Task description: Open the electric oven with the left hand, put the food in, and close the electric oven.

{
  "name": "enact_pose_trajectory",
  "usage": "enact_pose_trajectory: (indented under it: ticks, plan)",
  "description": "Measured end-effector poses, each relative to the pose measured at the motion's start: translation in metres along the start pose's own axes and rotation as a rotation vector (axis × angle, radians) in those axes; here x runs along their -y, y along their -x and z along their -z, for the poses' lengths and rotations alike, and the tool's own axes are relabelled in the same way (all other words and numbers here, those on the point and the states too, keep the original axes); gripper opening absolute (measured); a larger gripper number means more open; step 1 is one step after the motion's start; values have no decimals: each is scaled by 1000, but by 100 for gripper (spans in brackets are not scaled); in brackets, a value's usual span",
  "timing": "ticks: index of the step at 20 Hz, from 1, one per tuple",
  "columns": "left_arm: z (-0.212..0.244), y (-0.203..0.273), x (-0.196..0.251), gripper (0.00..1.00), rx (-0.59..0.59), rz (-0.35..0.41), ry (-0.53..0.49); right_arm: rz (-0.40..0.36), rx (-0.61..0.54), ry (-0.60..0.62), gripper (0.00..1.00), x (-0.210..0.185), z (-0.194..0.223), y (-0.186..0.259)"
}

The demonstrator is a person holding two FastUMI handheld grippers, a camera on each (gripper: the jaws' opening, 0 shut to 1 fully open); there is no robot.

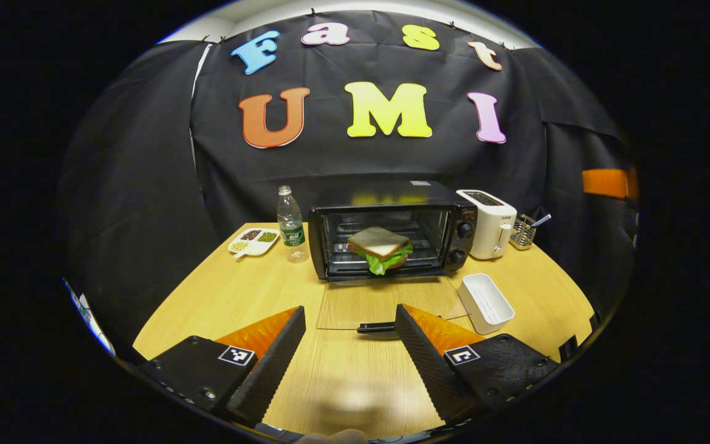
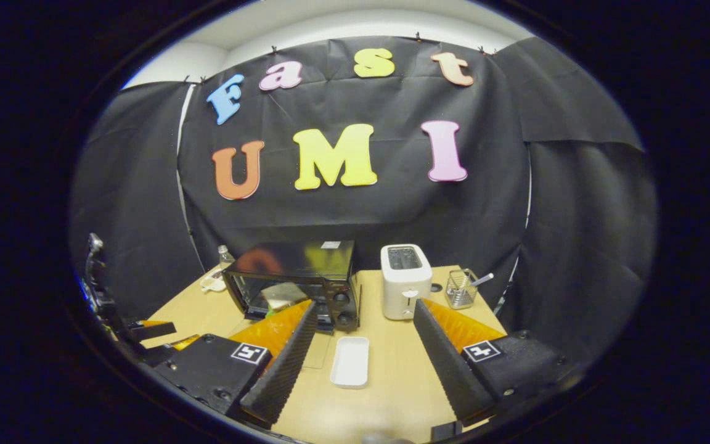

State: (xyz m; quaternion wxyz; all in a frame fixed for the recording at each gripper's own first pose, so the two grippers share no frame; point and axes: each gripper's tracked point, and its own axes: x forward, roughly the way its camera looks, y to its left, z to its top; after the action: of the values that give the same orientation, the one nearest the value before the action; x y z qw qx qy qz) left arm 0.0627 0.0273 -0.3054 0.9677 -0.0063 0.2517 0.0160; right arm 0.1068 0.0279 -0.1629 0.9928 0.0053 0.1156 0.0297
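Straight ahead of the left gripper [image 1: 349, 345], whose fingers are spread wide and empty, the electric oven [image 1: 392, 231] stands with its glass door [image 1: 386, 302] folded down flat and the sandwich [image 1: 381, 248] inside on the rack. The right gripper [image 2: 361, 357], equally wide and empty, frames the white tray [image 2: 350, 362]; the left gripper view alone reveals a snack dish [image 1: 253, 241].
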Motion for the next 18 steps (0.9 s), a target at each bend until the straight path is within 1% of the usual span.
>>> enact_pose_trajectory:
  ticks: [3, 5, 9, 13, 18]
  plan:
    - [37, -26, 17, 96, -79, 29, 12, -22, -5, 0, 100, 8, -7, 12]
    - [62, -38, 27, 96, -129, 46, 2, -17, -9, 5, 100, 16, -11, 19]
    - [101, -68, 52, 96, -208, 87, -12, -25, -35, 34, 100, 17, -4, 23]
    - [118, -92, 64, 96, -254, 96, -13, -4, -77, 19, 100, 24, 5, 20]
    - [124, -109, 63, 96, -285, 89, -10, 22, -90, 10, 100, 31, 8, 17]
